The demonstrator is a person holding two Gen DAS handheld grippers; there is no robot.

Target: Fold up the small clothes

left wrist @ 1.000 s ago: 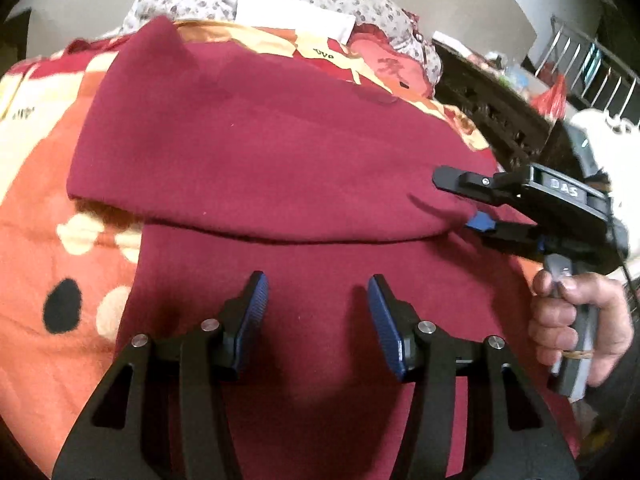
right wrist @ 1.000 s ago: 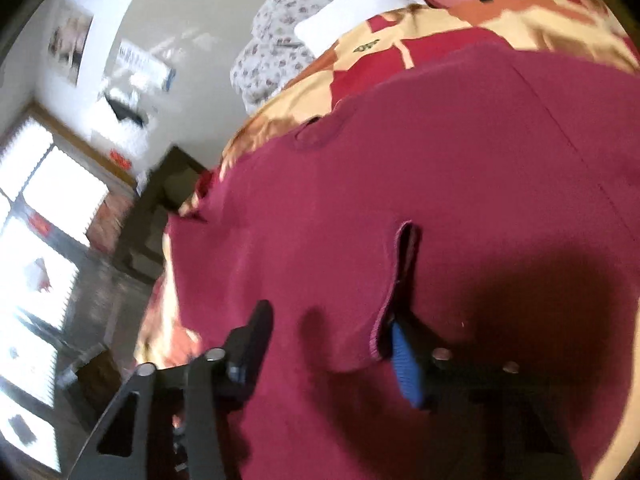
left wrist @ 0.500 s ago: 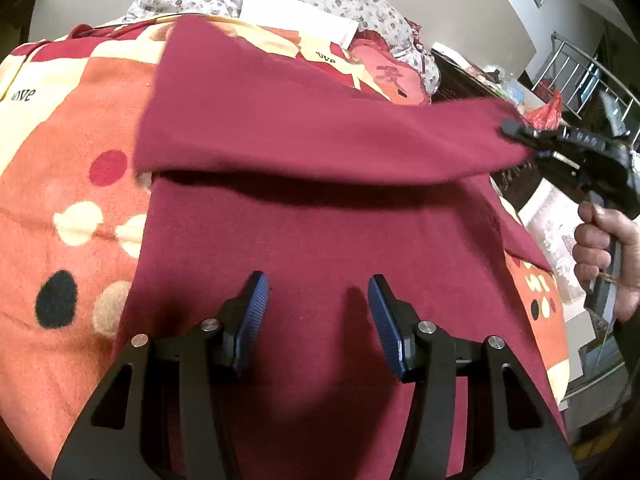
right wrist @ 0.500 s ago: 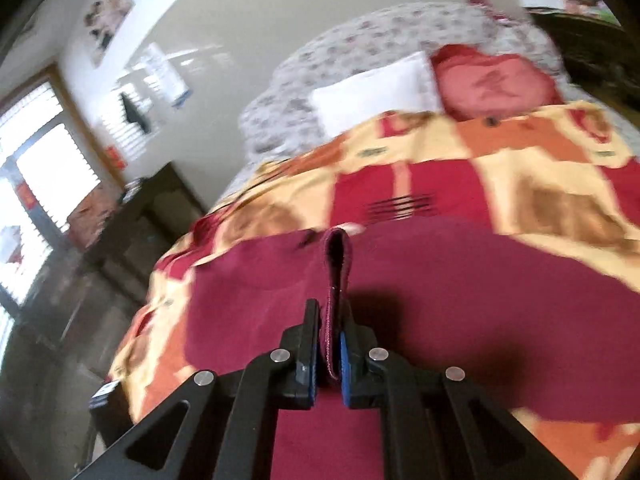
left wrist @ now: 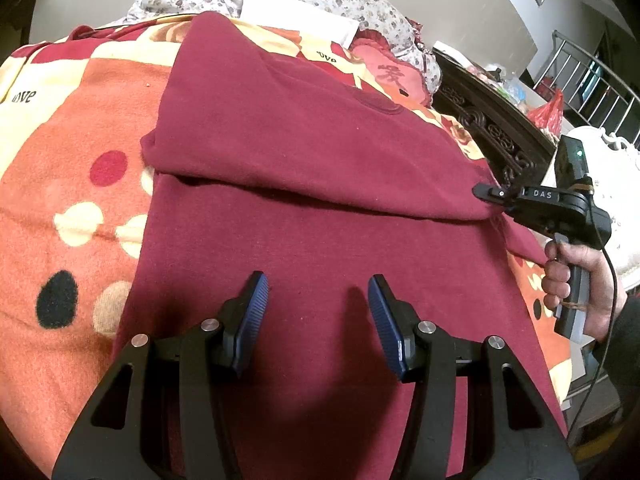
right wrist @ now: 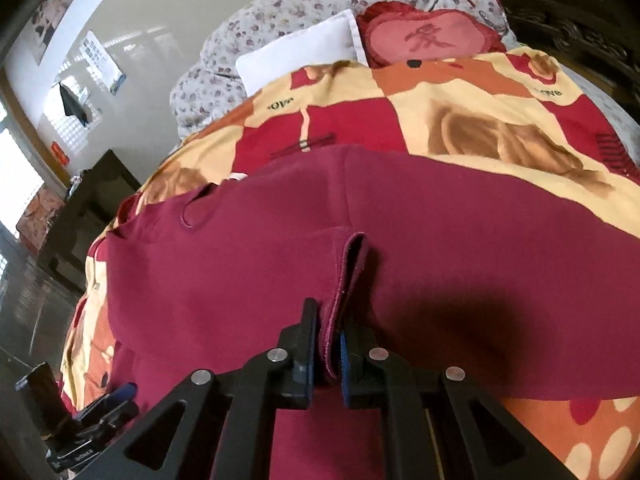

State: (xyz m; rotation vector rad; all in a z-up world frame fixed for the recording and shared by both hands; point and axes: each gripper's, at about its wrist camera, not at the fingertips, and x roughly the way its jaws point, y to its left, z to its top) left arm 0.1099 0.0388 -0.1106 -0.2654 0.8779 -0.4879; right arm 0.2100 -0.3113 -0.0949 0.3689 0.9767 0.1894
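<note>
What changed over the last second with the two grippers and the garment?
The right gripper, open around the hem a second ago, has closed on the maroon garment and pulled its edge up and out to the side, so the folded flap now lies drawn across the layer below. The left gripper stayed open and in place over the lower layer, holding nothing. The blanket is unchanged.

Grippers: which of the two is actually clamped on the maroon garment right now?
The right gripper: it pinches the maroon garment by its hemmed edge. The left gripper hovers open over the cloth, nothing between its pads.
</note>
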